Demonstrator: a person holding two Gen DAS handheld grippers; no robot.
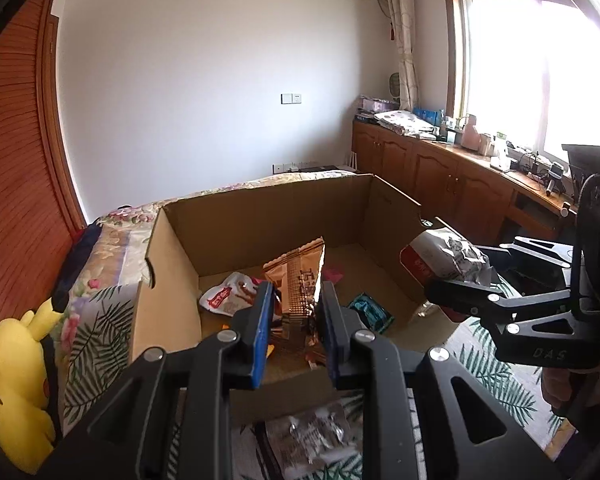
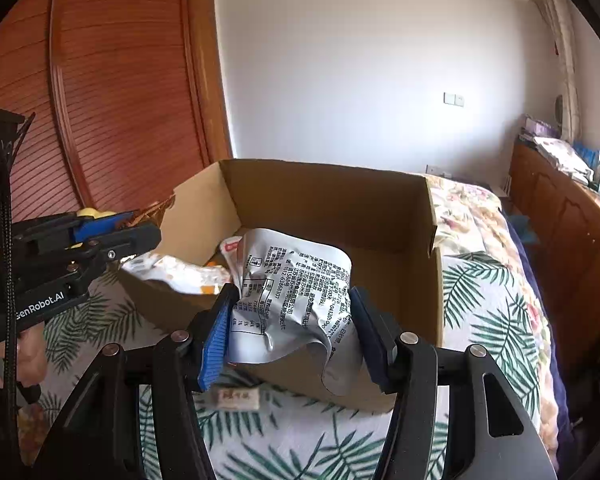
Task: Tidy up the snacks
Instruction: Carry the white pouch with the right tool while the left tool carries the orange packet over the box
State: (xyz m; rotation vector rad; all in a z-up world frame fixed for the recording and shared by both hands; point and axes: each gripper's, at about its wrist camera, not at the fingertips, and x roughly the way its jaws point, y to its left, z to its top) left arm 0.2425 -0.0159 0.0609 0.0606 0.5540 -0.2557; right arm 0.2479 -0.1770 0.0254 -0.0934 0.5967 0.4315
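Each hand holds a gripper, and each gripper is squeezing a snack bag tight. The left gripper [image 1: 294, 322] is clamped on a shiny gold-brown snack packet [image 1: 300, 280] in the lower middle of the left wrist picture. The right gripper [image 2: 294, 332] is clamped on a crinkly silver snack bag [image 2: 296, 300] in the lower middle of the right wrist picture. Both bags hang near the front wall of the open cardboard box [image 1: 268, 208], probably so they can drop in with the other snacks. A red and white packet [image 1: 228, 298] and a small teal packet [image 1: 370, 312] already lie on the box floor. The back half of the box looks bare, so there is room. The front wall [image 2: 284, 388] is close under the silver bag, and the bag could bump it. One more silver packet [image 1: 312, 436] lies on the leafy bedspread [image 2: 492, 312] outside the box. A yellow plush toy [image 1: 16, 380] sits at the lower left.
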